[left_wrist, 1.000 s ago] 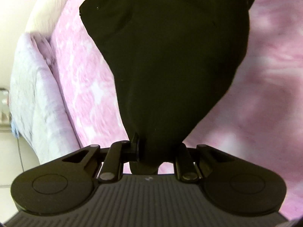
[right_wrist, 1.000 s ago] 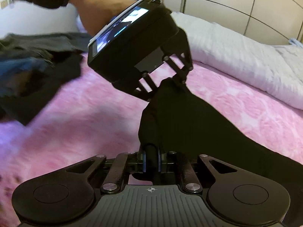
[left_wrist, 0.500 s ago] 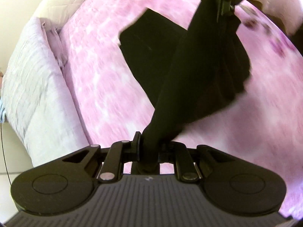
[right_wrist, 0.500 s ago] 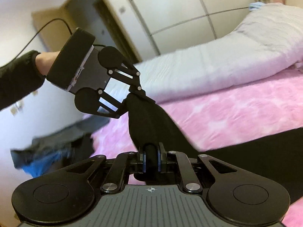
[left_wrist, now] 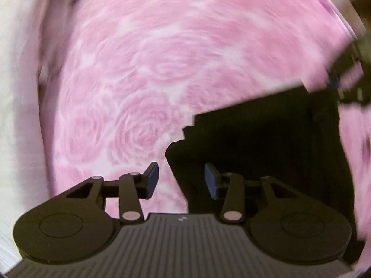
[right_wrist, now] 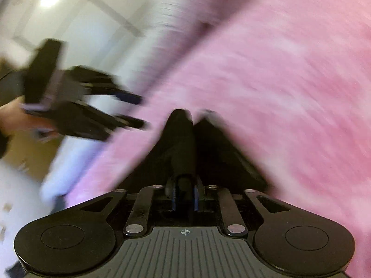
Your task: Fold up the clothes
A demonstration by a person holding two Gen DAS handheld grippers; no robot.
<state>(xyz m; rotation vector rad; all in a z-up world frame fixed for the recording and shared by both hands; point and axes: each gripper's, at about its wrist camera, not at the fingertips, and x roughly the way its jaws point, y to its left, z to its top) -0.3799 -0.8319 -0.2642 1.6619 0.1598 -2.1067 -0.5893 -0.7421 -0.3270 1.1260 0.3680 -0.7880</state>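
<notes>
Black garment [left_wrist: 266, 143] lies flat on the pink blanket [left_wrist: 162, 58], soft and limp, so pinch corners or hems. Left gripper [left_wrist: 181, 180] has just opened, nothing between; right gripper [right_wrist: 184, 194], jaws just widening, still pinches a fold

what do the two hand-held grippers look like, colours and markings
Both are matte black. The left hand-held gripper has two round side housings, silver pivot screws, dark blue finger pads and a grey ribbed base. The right hand-held gripper has the same build, with a small crosshair mark on its ribbed base.
</notes>
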